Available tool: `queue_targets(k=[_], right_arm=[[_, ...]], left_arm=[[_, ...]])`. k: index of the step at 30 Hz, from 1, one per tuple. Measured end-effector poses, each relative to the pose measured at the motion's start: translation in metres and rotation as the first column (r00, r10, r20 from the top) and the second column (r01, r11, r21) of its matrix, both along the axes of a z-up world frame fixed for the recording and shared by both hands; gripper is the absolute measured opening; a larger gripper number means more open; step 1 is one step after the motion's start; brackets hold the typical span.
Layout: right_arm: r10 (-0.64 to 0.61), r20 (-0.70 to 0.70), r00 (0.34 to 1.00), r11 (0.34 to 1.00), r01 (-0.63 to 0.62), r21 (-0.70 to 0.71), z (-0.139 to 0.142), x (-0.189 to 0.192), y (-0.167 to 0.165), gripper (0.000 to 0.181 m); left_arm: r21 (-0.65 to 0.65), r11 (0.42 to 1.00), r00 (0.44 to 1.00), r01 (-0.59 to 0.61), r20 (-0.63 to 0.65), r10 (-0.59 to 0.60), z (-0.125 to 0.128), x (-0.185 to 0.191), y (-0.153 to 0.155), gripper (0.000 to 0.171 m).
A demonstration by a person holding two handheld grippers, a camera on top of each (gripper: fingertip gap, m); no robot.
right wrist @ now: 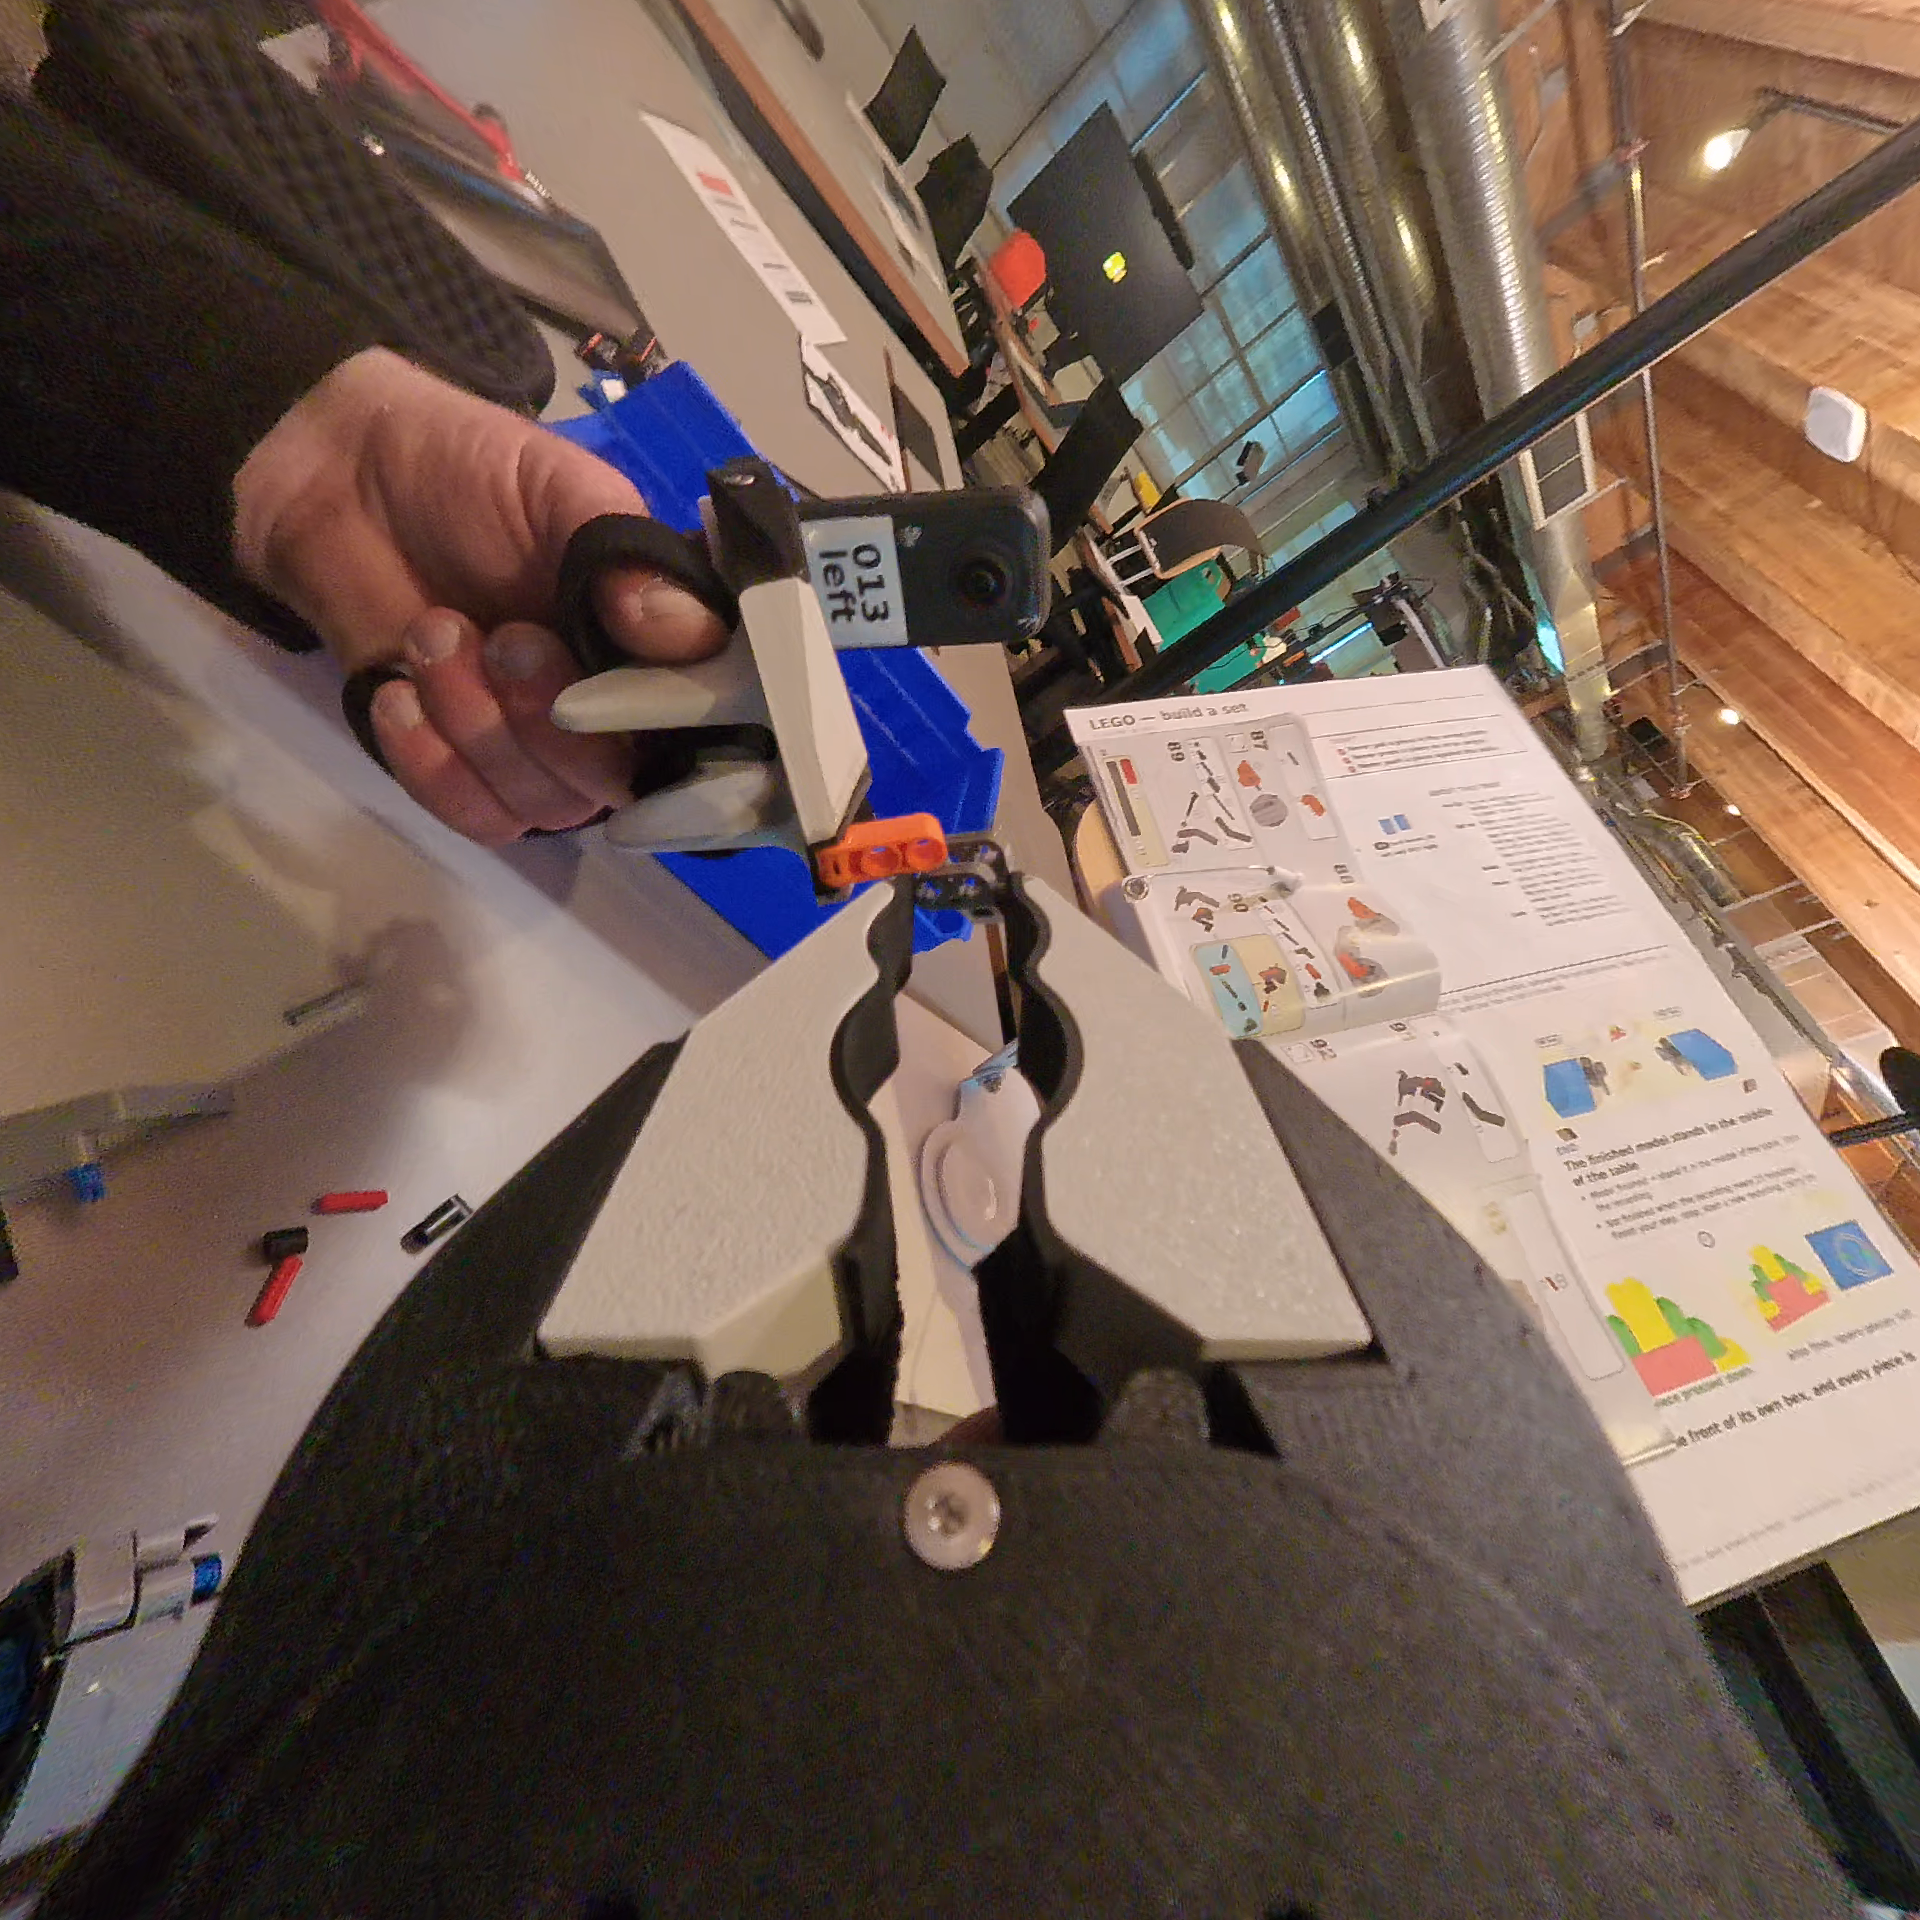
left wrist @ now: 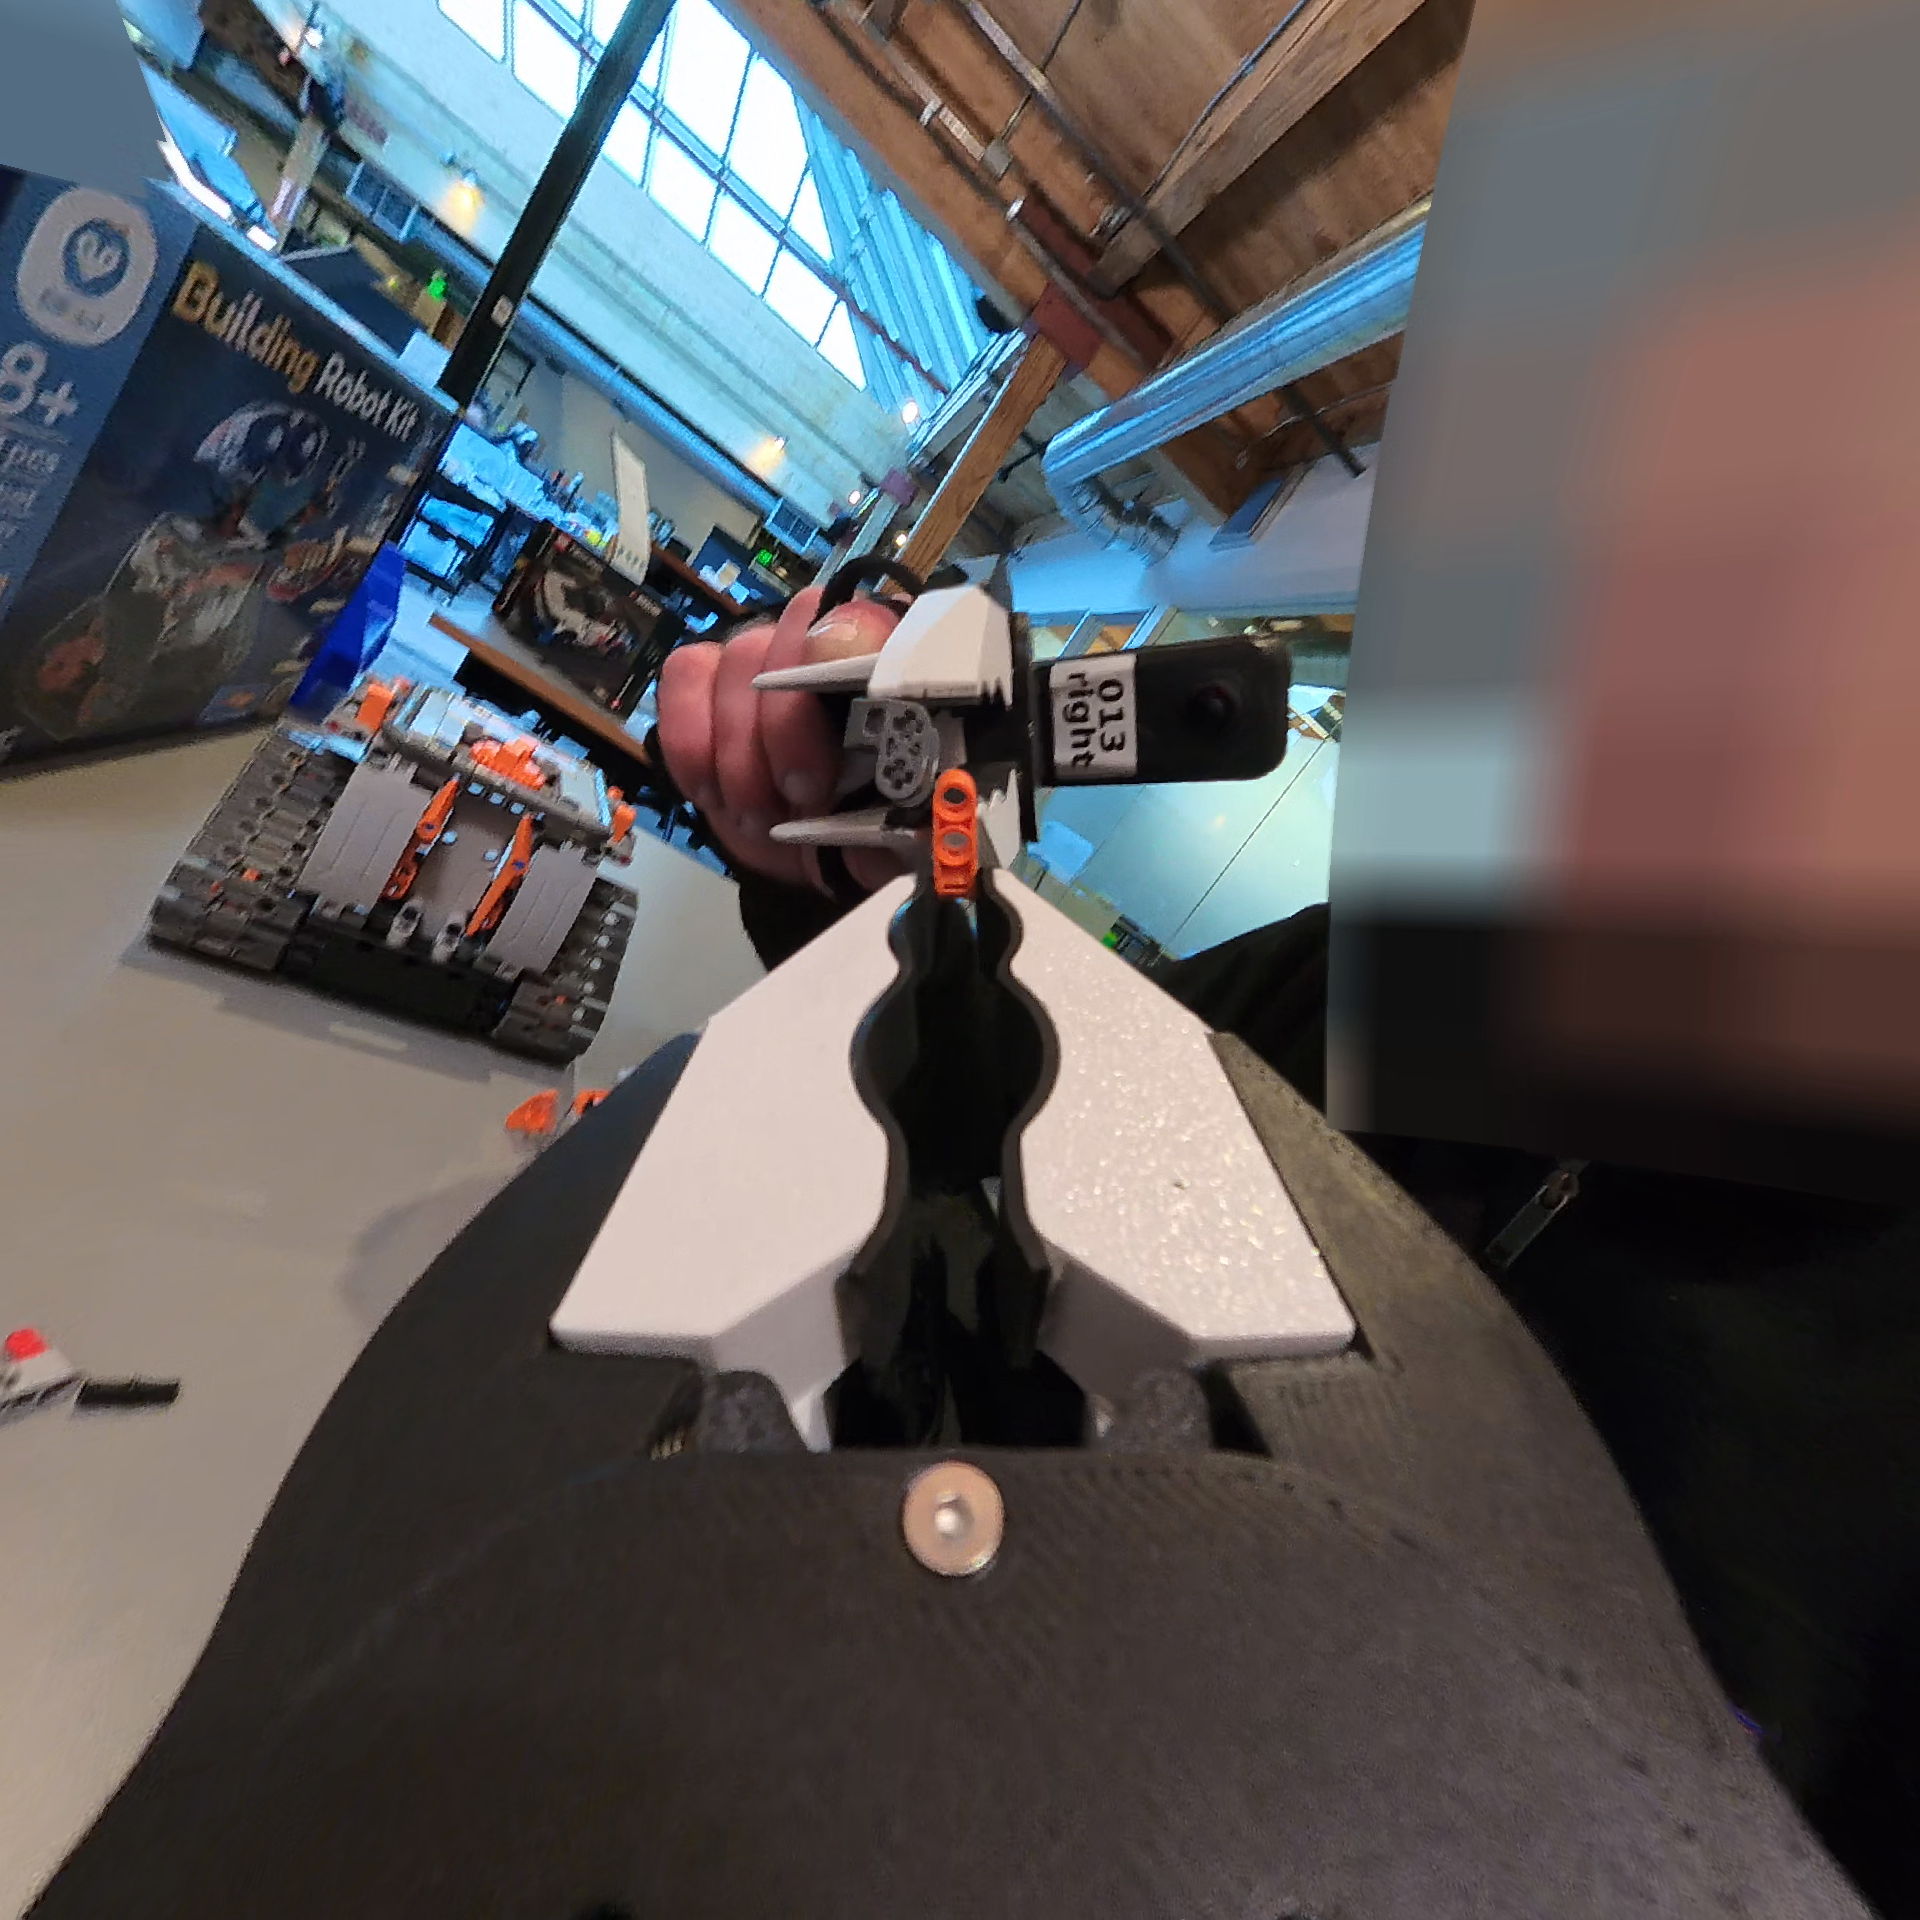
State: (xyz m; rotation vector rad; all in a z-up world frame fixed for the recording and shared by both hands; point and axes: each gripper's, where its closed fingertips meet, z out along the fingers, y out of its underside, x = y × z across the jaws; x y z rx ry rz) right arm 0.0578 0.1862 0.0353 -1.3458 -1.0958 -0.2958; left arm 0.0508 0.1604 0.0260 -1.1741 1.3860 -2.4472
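**Two grippers meet over small building pieces**

Left wrist view: the left gripper (left wrist: 954, 883) is clamped on an orange beam (left wrist: 952, 831), raised above the bench (left wrist: 208, 1195) against the right gripper's grey piece (left wrist: 902, 750). A tracked model (left wrist: 416, 862) stands behind.

Right wrist view: the right gripper (right wrist: 961, 894) pinches a small black piece (right wrist: 961, 883) touching that beam; instruction sheets (right wrist: 1507, 1039) lie beyond.

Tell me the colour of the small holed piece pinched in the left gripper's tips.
Orange. The small holed beam shows best in the right wrist view, pinched at the left gripper tips.
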Motion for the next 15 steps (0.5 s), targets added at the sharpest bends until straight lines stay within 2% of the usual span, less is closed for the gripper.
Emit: queue_targets(k=[7,15], right_arm=[[0.015,0.012,1.000,0.998,-0.014,-0.066,-0.017,-0.001,0.004,0.014],[0.037,-0.003,0.999,0.978,-0.037,-0.208,-0.050,-0.002,0.011,0.015]], left_arm=[[0.013,1.000,0.998,0.001,-0.058,0.000,-0.015,0.001,0.001,0.005],[0.069,0.997,0.986,-0.025,-0.165,0.036,-0.046,0.001,0.006,0.005]])
